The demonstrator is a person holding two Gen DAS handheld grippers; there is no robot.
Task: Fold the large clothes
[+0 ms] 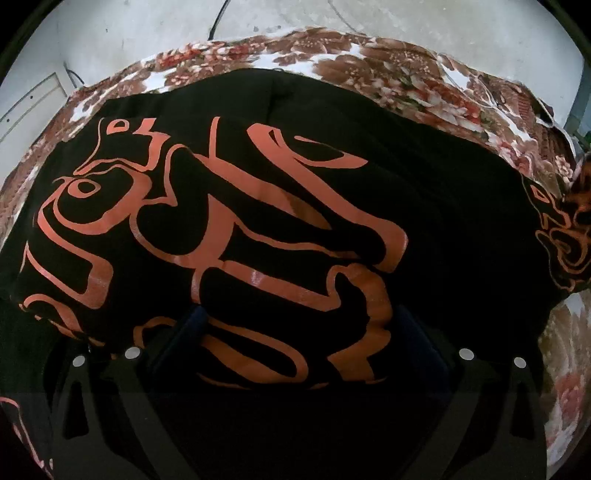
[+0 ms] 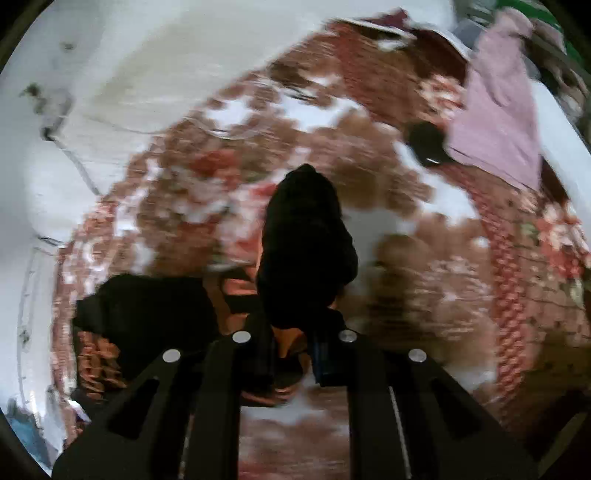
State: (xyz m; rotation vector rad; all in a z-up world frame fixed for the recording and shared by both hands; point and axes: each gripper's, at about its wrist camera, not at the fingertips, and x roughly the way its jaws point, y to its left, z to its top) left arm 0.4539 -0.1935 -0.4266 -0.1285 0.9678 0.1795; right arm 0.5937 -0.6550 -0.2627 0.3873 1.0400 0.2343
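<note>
A large black garment with an orange print (image 1: 229, 229) lies spread over the floral bedspread (image 1: 406, 70) and fills the left wrist view. My left gripper (image 1: 295, 332) sits low on it with its fingers wide apart, and the cloth lies between them. In the blurred right wrist view my right gripper (image 2: 291, 350) is shut on a bunched black end of the garment (image 2: 306, 243), which stands up from the fingers above the bedspread (image 2: 424, 277). A further black part of the garment (image 2: 147, 314) lies at lower left.
A pink cloth (image 2: 498, 110) lies at the far right of the bed, with a small dark object (image 2: 426, 144) beside it. A pale wall (image 1: 147, 33) with a cable rises behind the bed.
</note>
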